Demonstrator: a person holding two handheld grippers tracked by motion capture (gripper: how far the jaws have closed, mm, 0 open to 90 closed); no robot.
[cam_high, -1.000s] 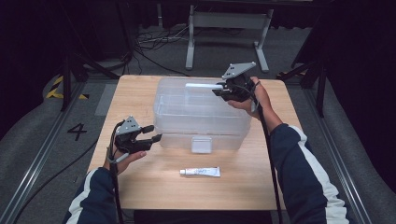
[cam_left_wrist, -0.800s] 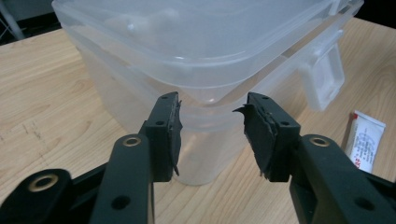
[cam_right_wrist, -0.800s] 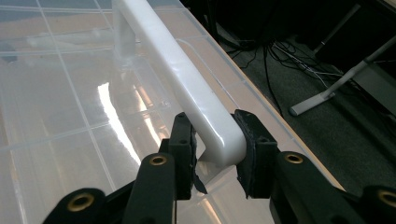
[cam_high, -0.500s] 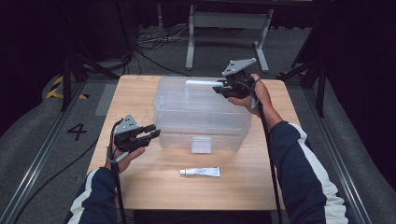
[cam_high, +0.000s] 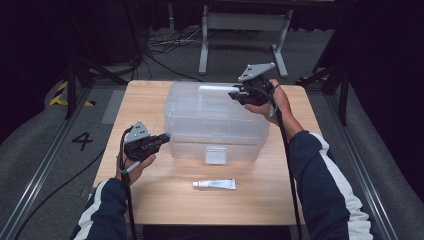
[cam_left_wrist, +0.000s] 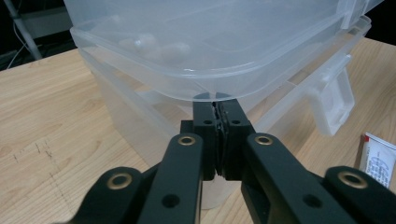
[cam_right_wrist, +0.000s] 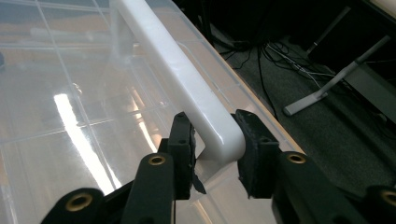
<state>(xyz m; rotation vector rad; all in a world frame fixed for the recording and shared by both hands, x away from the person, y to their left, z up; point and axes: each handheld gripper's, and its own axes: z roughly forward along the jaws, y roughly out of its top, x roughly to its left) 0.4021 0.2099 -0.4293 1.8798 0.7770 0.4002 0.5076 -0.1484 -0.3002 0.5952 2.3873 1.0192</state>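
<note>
A clear plastic storage box with a lid stands mid-table. In the high view my left gripper sits at the box's front left corner. Its jaws have just been closing and are now shut with nothing between them. In the left gripper view the tips rest right under the lid's overhanging rim. My right gripper is at the back right of the lid. It is shut on the end of the white handle, its jaws having just eased open slightly. Small pale items show dimly inside the box.
A white tube lies on the wooden table in front of the box, near its front latch. Beyond the far edge are a metal stand and cables on the dark floor. A rail runs along the left.
The left gripper's jaws have closed from open to shut at the box's corner. Both hands have stayed where they were.
</note>
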